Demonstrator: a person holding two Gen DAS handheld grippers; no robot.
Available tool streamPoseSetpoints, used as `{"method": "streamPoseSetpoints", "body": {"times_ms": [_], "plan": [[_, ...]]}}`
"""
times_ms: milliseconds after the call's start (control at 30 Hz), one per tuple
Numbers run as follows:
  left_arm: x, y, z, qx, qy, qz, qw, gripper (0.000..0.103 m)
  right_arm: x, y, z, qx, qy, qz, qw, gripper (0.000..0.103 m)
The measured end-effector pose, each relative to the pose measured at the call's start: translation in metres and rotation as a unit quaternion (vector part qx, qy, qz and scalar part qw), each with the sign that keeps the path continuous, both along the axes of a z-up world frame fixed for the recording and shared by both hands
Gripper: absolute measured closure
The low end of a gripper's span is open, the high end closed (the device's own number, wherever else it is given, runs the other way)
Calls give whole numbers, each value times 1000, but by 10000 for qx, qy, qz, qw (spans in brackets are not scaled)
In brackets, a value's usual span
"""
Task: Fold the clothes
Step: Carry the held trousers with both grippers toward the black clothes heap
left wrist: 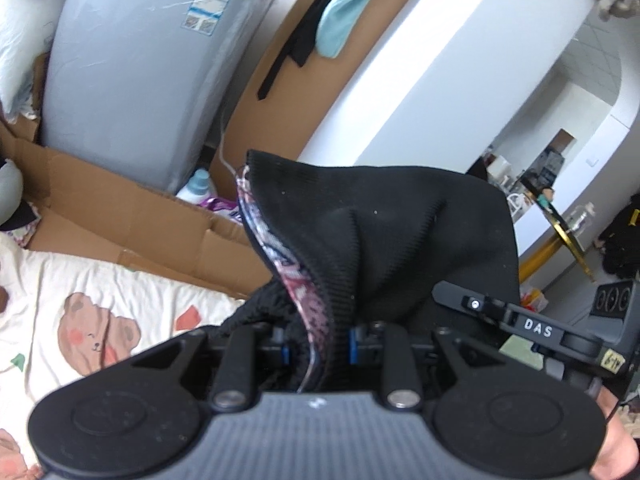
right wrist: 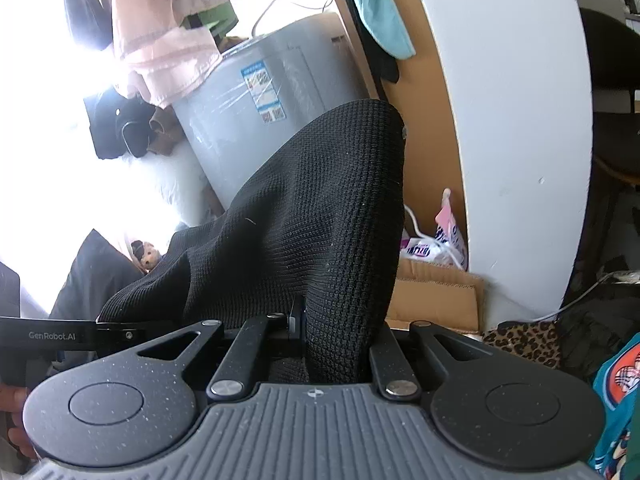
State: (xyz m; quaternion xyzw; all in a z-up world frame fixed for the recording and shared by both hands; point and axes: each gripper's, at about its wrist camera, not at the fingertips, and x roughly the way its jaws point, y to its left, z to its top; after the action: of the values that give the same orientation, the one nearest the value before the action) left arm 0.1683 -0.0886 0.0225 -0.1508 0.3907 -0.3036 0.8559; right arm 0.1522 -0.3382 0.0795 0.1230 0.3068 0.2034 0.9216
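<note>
A black knit garment (left wrist: 384,240) with a pink patterned inner edge (left wrist: 296,276) bunches up in front of the left wrist camera, and my left gripper (left wrist: 318,344) is shut on its ribbed hem. In the right wrist view the same black knit garment (right wrist: 320,216) rises in a peak over my right gripper (right wrist: 320,332), which is shut on the fabric; its fingers are buried in the cloth. The right gripper (left wrist: 532,326) also shows at the right of the left wrist view, and the left gripper's body (right wrist: 52,336) at the left of the right wrist view. Both grippers hold the garment raised above the bed.
A cream bedsheet with bear prints (left wrist: 100,320) lies lower left. Flattened cardboard (left wrist: 132,208), a wrapped grey appliance (left wrist: 132,60) and a white wall (left wrist: 460,60) stand behind. Clothes hang overhead (right wrist: 160,40). Leopard-print and teal fabric (right wrist: 532,344) lies lower right.
</note>
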Motion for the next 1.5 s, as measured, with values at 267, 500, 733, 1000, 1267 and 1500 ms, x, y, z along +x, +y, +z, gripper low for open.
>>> {"method": "streamPoseSetpoints", "body": {"times_ms": [267, 500, 733, 1000, 1267, 1500], "plan": [[-16, -4, 10, -349, -48, -116, 9993, 77, -33, -22, 12, 12, -151, -67, 9999, 95], [-34, -22, 12, -512, -167, -381, 9978, 77, -62, -46, 26, -78, -318, -157, 9993, 95], [-42, -42, 7, -663, -219, -640, 9955, 77, -79, -68, 29, -174, -408, -269, 9987, 95], [-33, -70, -8, -734, -281, -886, 9930, 77, -80, -93, 23, -296, -449, -380, 9978, 95], [-34, -99, -26, -752, -327, -1185, 9896, 77, -70, -121, 0, -379, -341, -517, 9974, 95], [-23, -130, -54, -679, -280, -1504, 9859, 77, -60, -145, -30, -540, -185, -666, 9961, 95]]}}
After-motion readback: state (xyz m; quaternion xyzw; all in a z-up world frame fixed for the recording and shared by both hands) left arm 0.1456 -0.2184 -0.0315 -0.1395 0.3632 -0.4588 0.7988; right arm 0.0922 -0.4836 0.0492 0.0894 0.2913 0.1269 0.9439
